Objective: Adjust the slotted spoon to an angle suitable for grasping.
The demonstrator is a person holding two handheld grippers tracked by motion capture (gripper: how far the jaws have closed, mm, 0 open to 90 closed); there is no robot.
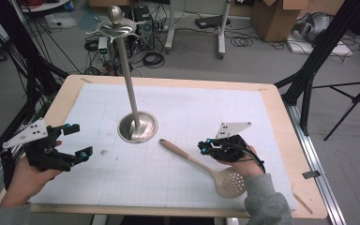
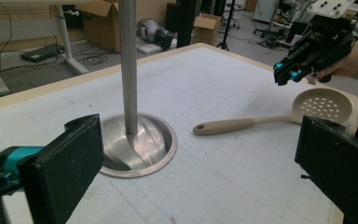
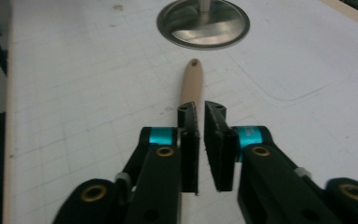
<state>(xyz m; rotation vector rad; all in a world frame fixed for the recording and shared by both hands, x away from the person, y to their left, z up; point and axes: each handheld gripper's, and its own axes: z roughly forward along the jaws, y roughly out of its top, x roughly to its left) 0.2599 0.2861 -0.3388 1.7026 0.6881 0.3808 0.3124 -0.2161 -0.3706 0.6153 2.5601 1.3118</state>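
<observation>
The right hand-held gripper hovers over the beige wooden slotted spoon, jaws slightly parted, holding nothing; the spoon lies on the worktop beside the round steel stand base. Left hand-held gripper gapes wide, empty.

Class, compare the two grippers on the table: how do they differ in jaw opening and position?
The left gripper has its jaws spread wide with nothing between them; the right gripper has its jaws nearly together, above the slotted spoon. The left sits near the table's left edge, the right at its right. Both are black, hand-held.

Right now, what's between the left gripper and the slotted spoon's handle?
Just bare gridded mat; high view shows the left gripper open, nothing before the spoon handle. The stand's base sits farther back.
</observation>
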